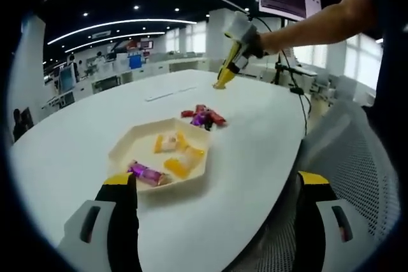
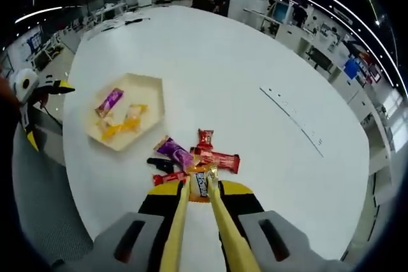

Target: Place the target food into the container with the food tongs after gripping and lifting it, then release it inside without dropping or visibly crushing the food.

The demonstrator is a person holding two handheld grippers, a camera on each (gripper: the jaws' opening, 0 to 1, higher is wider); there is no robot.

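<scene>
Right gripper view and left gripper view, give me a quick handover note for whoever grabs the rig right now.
Right gripper: holds yellow food tongs, whose tips are closed on a wrapped candy at the near edge of the loose candy pile on the white table.
Left gripper: open, empty, hovering at the table edge near the hexagonal tray.
Done: the tray already holds several candies, including a purple one and yellow ones.
Left: lift the gripped candy, carry it to the tray, release gently, then repeat for the pile.
</scene>
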